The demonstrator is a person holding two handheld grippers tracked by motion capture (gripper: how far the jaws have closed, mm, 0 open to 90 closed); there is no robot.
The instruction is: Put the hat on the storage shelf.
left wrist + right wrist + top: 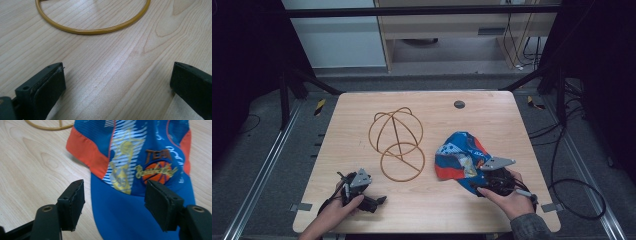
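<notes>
gold wire hat stand [396,145] at 10 o'clock of soft blue-orange cap [460,155] | pale wood surface [422,200] | right gripper [113,205] fingers spread over brim | left gripper [117,85] fingers spread, nothing between

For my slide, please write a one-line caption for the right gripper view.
Open right claw poised over the brim of a blue and orange cap on a wooden table.
</notes>
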